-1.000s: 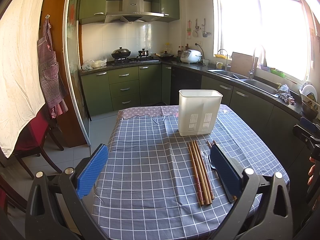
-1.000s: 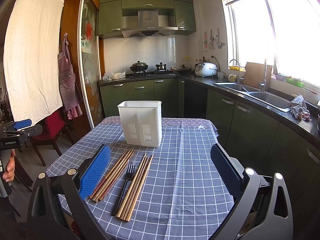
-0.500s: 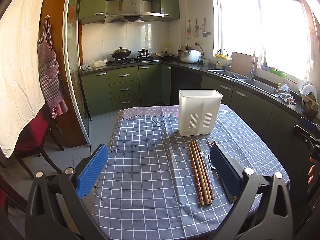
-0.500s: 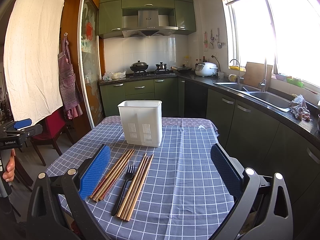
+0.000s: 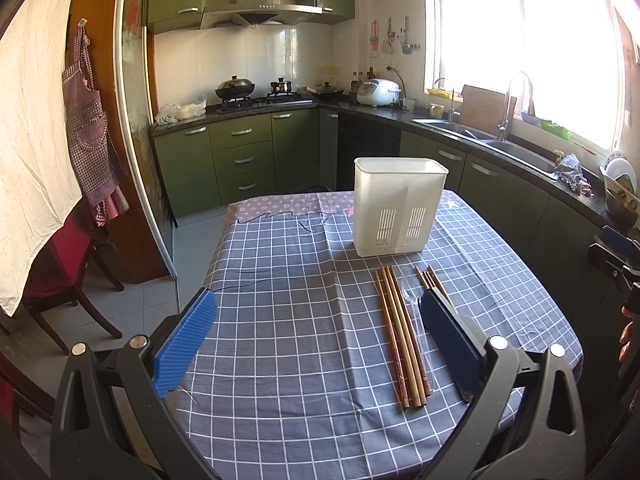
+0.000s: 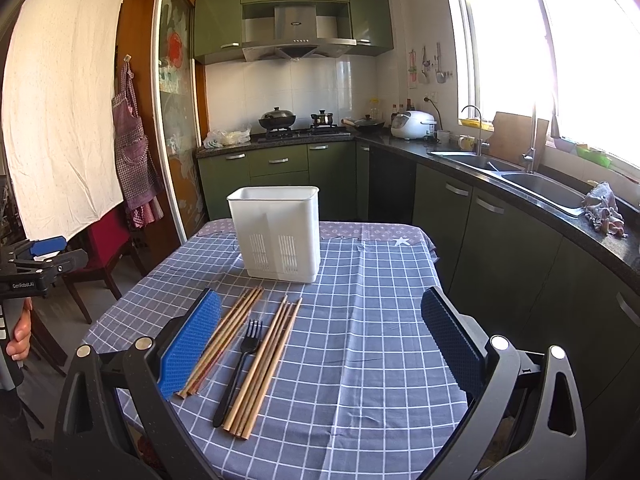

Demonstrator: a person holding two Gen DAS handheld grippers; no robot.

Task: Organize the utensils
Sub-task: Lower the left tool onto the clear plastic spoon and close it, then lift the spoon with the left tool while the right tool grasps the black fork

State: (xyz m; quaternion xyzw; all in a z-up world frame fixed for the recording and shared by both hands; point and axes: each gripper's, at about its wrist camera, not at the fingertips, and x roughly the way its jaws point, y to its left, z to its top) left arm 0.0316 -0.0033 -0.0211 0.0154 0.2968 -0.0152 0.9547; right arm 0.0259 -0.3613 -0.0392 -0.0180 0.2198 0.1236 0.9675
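In the left wrist view, the left claw [image 5: 316, 344] is hovering at the bottom of the frame with its two blue-padded fingers spread wide, and nothing is sitting between them. The worktop [image 5: 288, 320], covered with a grey-blue checked cloth, is filling the middle of the frame. On it, right of centre, the white plastic utensil holder with slotted sides [image 5: 400, 206] is standing upright. Below the holder, one bundle of brown wooden chopsticks [image 5: 400, 336] is lying flat on the cloth, pointing toward the holder. A second bundle of chopsticks [image 5: 430, 278] is showing just to the right of it, and the right finger of the claw is hiding most of this bundle.

In the right wrist view, the right claw [image 6: 320, 344] is also staying wide apart at the bottom of the frame and is gripping nothing. The same white holder [image 6: 276, 232] is standing left of centre in this view. Below it the two chopstick bundles [image 6: 224, 336] [image 6: 266, 368] are lying side by side in the lower left part, and the black plastic fork [image 6: 238, 368] is lying between them with its tines toward the holder. The left finger of this claw is partly covering the left bundle. All utensils are resting on the cloth, outside the holder.
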